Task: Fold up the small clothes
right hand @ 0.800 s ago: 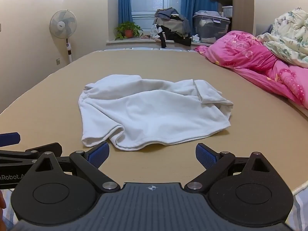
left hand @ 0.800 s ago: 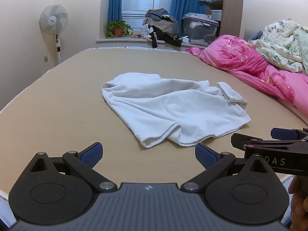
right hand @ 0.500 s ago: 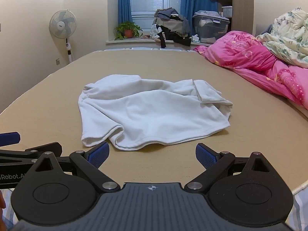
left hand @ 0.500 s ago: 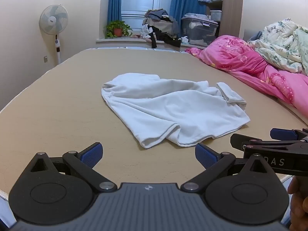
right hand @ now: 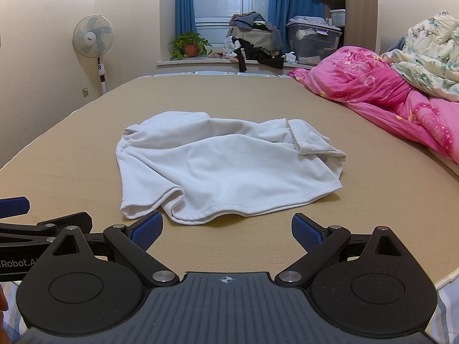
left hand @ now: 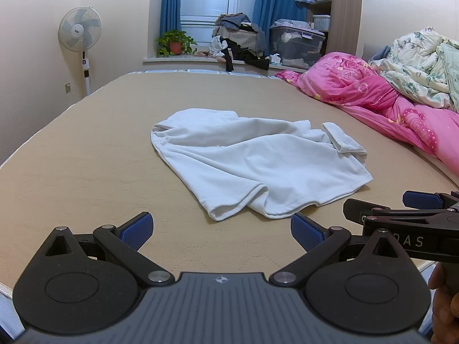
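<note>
A wide tan mattress (left hand: 86,157) fills the middle of a bedroom, seen from two cameras mounted on hand-held tongs. A crumpled white garment (left hand: 258,163) lies near the centre of the mattress, somewhat toward its near edge, unfolded, with its hem bunched into a soft roll on the near side and a small flap turned over on its right side. In the right wrist view the same white garment (right hand: 226,166) sits straight ahead.

The left gripper (left hand: 221,229) hovers low over the near edge of the mattress, its blue-padded fingers (left hand: 137,228) spread wide apart with nothing between them; the garment's hem lies just beyond the tips. The right gripper (right hand: 226,228) is likewise released, fingers spread wide and empty, with its left pad just short of the garment's near hem. The two tools sit side by side, each showing at the edge of the other's view.

Along the right edge of the mattress lies a pink quilt (left hand: 373,97), with a pale floral duvet (left hand: 416,57) heaped beyond it. Past the far edge are a windowsill with a potted plant (left hand: 175,43), a pile of clothes (left hand: 238,40) and blue curtains (left hand: 170,3). A standing fan (left hand: 80,31) stands at the left wall.
</note>
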Action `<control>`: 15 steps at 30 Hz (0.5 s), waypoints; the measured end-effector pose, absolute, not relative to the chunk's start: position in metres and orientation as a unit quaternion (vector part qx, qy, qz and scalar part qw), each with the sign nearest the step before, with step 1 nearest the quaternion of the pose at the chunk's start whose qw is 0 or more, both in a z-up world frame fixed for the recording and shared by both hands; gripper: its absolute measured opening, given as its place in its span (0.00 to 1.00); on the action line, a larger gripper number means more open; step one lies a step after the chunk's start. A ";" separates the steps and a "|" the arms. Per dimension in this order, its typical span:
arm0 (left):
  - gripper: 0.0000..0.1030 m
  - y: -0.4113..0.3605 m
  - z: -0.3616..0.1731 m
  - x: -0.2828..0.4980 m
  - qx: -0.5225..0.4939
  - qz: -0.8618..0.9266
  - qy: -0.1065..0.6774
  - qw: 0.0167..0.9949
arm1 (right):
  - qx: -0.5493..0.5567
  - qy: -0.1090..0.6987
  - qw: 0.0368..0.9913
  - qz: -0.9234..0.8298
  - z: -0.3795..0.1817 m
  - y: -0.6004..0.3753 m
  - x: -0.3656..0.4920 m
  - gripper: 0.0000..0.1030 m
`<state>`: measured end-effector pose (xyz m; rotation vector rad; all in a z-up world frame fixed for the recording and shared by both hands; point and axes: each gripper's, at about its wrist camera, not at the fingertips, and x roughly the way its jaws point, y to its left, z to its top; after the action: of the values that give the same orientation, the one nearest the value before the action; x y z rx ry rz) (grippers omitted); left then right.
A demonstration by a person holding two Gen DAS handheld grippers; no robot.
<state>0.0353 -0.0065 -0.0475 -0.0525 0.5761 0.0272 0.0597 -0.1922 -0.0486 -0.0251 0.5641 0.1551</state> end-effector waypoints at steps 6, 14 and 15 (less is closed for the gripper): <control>0.99 -0.006 -0.047 0.035 -0.026 0.014 0.284 0.958 | -0.013 0.278 0.957 0.076 -0.048 -0.192 0.059 0.94; 0.99 -0.007 -0.047 0.034 -0.026 0.015 0.280 0.960 | -0.014 0.273 0.959 0.075 -0.045 -0.193 0.058 0.94; 0.97 -0.006 -0.048 0.033 -0.025 0.017 0.278 0.960 | -0.014 0.266 0.961 0.070 -0.042 -0.195 0.057 0.93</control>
<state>0.0331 -0.0064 -0.0480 -0.0510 0.5634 0.0339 0.0575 -0.1948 -0.0420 -0.0275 0.5390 0.1423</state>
